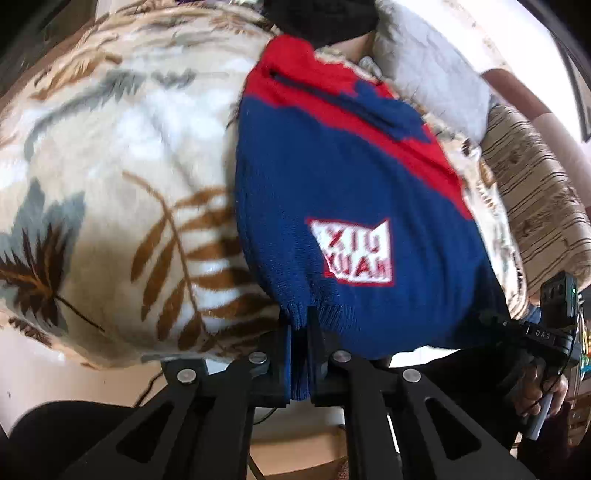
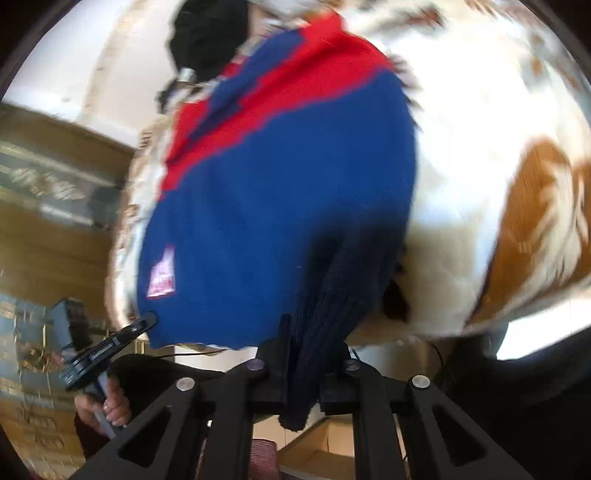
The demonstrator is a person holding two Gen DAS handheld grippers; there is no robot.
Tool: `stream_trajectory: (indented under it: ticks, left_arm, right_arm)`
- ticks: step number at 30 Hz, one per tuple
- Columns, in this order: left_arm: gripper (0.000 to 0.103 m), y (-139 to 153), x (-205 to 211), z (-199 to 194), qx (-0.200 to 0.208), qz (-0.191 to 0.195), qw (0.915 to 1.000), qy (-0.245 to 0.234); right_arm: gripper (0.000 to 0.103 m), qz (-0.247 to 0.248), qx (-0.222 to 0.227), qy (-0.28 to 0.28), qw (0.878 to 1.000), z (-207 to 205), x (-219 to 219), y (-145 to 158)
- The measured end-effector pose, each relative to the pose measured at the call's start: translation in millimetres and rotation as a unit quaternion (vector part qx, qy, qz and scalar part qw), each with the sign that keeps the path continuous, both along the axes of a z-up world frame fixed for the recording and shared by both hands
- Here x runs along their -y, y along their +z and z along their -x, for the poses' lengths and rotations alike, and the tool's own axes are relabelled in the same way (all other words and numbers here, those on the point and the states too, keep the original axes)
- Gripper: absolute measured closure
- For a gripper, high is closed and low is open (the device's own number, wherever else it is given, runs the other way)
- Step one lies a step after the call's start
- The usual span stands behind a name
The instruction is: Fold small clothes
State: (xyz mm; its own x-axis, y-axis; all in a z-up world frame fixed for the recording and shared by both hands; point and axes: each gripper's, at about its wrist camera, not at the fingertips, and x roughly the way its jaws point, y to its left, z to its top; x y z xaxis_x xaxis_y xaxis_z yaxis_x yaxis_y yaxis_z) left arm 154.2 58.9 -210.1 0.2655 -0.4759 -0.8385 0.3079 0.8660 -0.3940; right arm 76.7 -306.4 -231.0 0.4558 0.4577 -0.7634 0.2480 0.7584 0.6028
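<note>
A small blue and red knitted sweater (image 1: pixel 332 177) with a white "XIU XUAN" patch lies on a leaf-patterned blanket (image 1: pixel 110 147). My left gripper (image 1: pixel 300 332) is shut on its blue hem at the near left corner. In the right wrist view the same sweater (image 2: pixel 277 177) fills the middle, and my right gripper (image 2: pixel 306 354) is shut on its dark ribbed hem at the near right corner. Each gripper shows in the other's view: the right one (image 1: pixel 550 332) at the far right, the left one (image 2: pixel 107 350) at the lower left.
A black garment (image 1: pixel 325 18) and a grey cloth (image 1: pixel 436 66) lie beyond the sweater's collar. A striped cushion (image 1: pixel 535 192) lies to the right. The blanket's near edge hangs just ahead of both grippers, with floor below. A wooden cabinet (image 2: pixel 48 229) stands on the left.
</note>
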Motion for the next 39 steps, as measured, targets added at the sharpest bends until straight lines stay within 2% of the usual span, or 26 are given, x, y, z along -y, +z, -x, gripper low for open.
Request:
stream_trajectory:
  ticks: [5, 8, 11, 15, 18, 21, 23, 25, 28, 31, 33, 35, 37, 38, 39]
  left_arm:
    - [0.098, 52.4, -0.7, -11.6, 0.059, 0.033, 0.9976, -0.019]
    - [0.098, 85.7, -1.3, -34.6, 0.087, 0.049, 0.9949, -0.019]
    - [0.098, 112.4, 3.3, -74.6, 0.107, 0.063, 0.9921, -0.014]
    - [0.098, 133.2, 27.4, -147.1, 0.118, 0.053, 0.9915, -0.007]
    - [0.098, 132.5, 45.7, -198.4, 0.11, 0.048, 0.9927, -0.003]
    - [0.098, 120.1, 65.4, -249.0, 0.102, 0.033, 0.9942, 0.008]
    - [0.098, 101.4, 74.0, -283.1, 0.082, 0.028, 0.9961, 0.019]
    - [0.098, 80.9, 81.3, -311.0, 0.068, 0.02, 0.9971, 0.028]
    - [0.098, 60.4, 87.4, -342.1, 0.046, 0.031, 0.9975, 0.043]
    - [0.098, 58.6, 90.8, -359.3, 0.049, 0.046, 0.9963, 0.053]
    - [0.095, 50.0, 88.4, -368.4, 0.033, 0.064, 0.995, 0.07]
    - [0.094, 38.4, 85.3, -373.1, 0.013, 0.073, 0.9938, 0.083]
    - [0.094, 33.6, 79.6, -369.0, 0.015, 0.078, 0.9924, 0.095]
    - [0.094, 34.7, 74.8, -364.2, 0.025, 0.086, 0.9906, 0.103]
    - [0.09, 37.7, 70.5, -359.8, 0.036, 0.089, 0.9888, 0.114]
  right_arm:
    - [0.092, -0.015, 0.062, -0.008, 0.998, -19.9, 11.1, 39.4]
    - [0.093, -0.004, 0.092, -0.019, 0.996, -46.6, 24.2, 61.9]
    - [0.093, 0.006, 0.128, -0.034, 0.991, -75.6, 41.0, 83.2]
    - [0.093, 0.007, 0.158, -0.068, 0.985, -134.6, 65.6, 96.2]
    - [0.093, 0.001, 0.162, -0.097, 0.982, -188.6, 93.0, 96.4]
    - [0.093, -0.011, 0.157, -0.124, 0.98, -236.9, 114.3, 80.5]
    - [0.093, -0.017, 0.146, -0.141, 0.979, -273.9, 129.5, 59.3]
    - [0.093, -0.019, 0.136, -0.149, 0.979, -292.0, 141.3, 42.7]
    - [0.093, -0.034, 0.122, -0.17, 0.977, -316.0, 159.5, 14.9]
    - [0.093, -0.075, 0.123, -0.218, 0.965, -326.6, 188.8, -6.1]
    - [0.089, -0.126, 0.121, -0.258, 0.95, -325.2, 210.9, -20.7]
    - [0.084, -0.164, 0.115, -0.27, 0.942, -323.1, 228.6, -29.9]
    - [0.065, -0.182, 0.121, -0.278, 0.935, -313.5, 241.2, -30.8]
    - [0.058, -0.173, 0.128, -0.282, 0.935, -307.3, 243.2, -26.5]
    - [0.033, -0.163, 0.13, -0.282, 0.936, -303.7, 242.9, -22.9]
